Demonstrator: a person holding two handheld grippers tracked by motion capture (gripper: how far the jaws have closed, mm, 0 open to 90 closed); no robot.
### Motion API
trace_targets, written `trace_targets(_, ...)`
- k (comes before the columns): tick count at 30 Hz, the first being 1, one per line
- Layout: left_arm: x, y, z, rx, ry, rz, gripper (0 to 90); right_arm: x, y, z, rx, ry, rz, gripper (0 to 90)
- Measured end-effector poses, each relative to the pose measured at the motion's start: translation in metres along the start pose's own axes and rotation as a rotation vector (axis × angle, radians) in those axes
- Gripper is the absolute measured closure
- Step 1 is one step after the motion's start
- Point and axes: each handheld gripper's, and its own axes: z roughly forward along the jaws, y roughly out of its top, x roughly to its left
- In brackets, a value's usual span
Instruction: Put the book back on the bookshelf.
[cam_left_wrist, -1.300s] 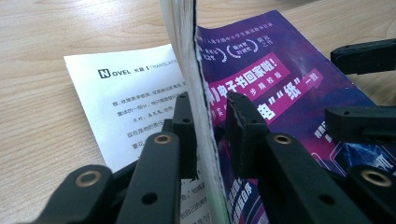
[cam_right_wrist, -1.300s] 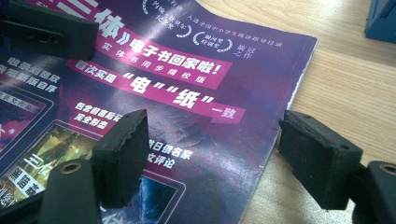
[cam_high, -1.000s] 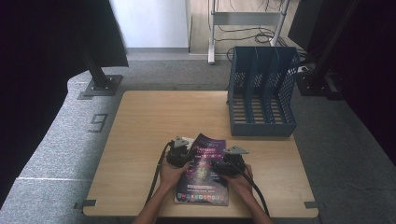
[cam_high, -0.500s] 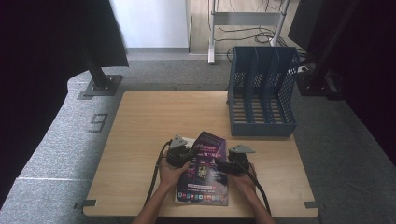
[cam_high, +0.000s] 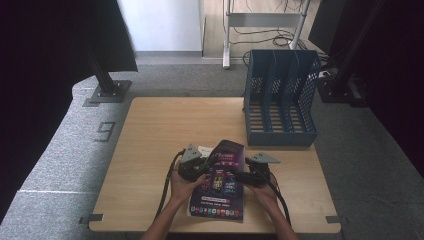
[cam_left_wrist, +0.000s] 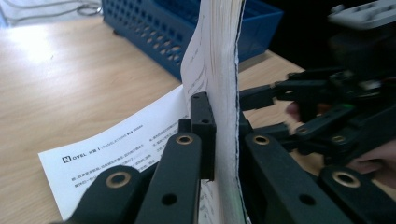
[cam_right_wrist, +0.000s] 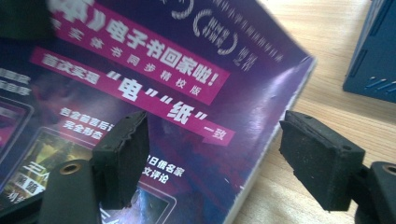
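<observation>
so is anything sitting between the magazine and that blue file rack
Nothing visible. The magazine is clamped in the left gripper, with the right gripper open at its edge. Between it and the blue file rack there is only bare table. A white printed sheet lies beside the magazine, off that path.

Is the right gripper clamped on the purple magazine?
No: its two black pads stand apart over the purple magazine's glossy cover, pressing nothing.

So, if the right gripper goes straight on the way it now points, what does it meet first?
Most likely the purple magazine: its cover lies just beyond the open right gripper, though depth is hard to judge.
</observation>
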Motion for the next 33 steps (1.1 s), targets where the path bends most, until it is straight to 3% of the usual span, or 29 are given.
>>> trace_targets(10, -0.006, 0.004, -0.011, -0.043, -0.034, 0.02, 87.3, -0.005, 0.004, -0.004, -0.016, 0.006, 0.023, 18.3)
trace_targets(17, -0.006, 0.002, -0.012, -0.054, -0.043, 0.015, 87.3, -0.008, 0.005, -0.003, 0.005, 0.058, 0.06, 16.5)
trace_targets(24, 0.004, -0.006, -0.002, -0.028, -0.027, -0.022, 87.1, -0.006, 0.003, 0.001, 0.046, 0.001, 0.035, 18.4)
trace_targets(33, 0.015, -0.02, 0.015, 0.033, 0.019, -0.056, 86.6, -0.003, 0.001, 0.005, 0.071, -0.027, 0.023, 22.8)
